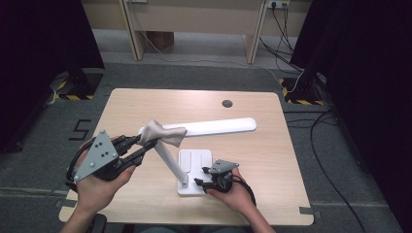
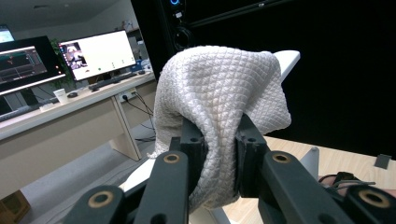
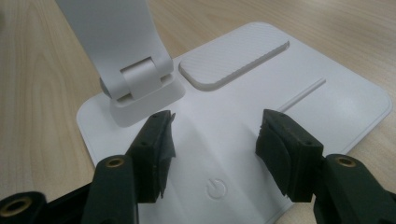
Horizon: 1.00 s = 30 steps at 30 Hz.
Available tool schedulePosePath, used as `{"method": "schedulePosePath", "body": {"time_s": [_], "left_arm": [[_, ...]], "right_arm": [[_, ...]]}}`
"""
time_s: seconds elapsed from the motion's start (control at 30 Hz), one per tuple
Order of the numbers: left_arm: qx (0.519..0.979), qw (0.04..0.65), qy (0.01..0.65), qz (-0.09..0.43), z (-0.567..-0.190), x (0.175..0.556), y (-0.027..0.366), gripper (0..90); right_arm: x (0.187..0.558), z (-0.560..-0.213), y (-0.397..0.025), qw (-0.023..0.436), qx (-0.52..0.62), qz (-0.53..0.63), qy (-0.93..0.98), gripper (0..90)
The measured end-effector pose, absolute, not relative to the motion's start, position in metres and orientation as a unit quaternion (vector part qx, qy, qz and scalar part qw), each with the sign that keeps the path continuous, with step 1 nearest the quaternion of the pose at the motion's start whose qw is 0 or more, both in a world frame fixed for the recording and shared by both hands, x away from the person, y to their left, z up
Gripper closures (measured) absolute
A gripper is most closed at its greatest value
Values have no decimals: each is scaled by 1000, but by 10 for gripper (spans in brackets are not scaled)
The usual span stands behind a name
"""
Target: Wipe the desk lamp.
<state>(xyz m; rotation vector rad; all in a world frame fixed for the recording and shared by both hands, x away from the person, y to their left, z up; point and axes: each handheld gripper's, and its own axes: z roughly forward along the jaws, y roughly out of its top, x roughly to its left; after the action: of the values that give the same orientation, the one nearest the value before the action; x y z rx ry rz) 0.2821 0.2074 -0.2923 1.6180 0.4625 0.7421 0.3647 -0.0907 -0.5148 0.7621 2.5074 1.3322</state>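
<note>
A white desk lamp stands on the table: flat base (image 1: 194, 160) (image 3: 299, 98), slanted arm (image 1: 170, 160) (image 3: 116, 37) and long horizontal light bar (image 1: 218, 126). A pale quilted cloth (image 1: 163, 132) (image 2: 219, 93) is draped over the bar's left end. My left gripper (image 1: 148, 144) (image 2: 219, 144) is shut on the cloth, its jaws pinching the folds. My right gripper (image 1: 203, 175) (image 3: 214, 133) is open, its jaws resting down on the lamp base just above the power symbol (image 3: 215, 189), beside the arm's hinge (image 3: 140, 79).
The wooden table (image 1: 272, 160) has a dark grommet (image 1: 227, 103) near its far edge. A desk with monitors (image 2: 100, 53) stands beyond the cloth in the left gripper view. Cables (image 1: 311, 126) trail on the floor at the right.
</note>
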Motion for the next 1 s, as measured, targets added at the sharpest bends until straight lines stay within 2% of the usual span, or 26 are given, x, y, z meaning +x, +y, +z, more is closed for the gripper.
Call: {"method": "schedulePosePath", "body": {"time_s": [1.0], "left_arm": [[705, 605, 205, 308, -288, 289, 190, 772]], "right_arm": [[365, -515, -90, 104, 256, 450, 849, 448]]}}
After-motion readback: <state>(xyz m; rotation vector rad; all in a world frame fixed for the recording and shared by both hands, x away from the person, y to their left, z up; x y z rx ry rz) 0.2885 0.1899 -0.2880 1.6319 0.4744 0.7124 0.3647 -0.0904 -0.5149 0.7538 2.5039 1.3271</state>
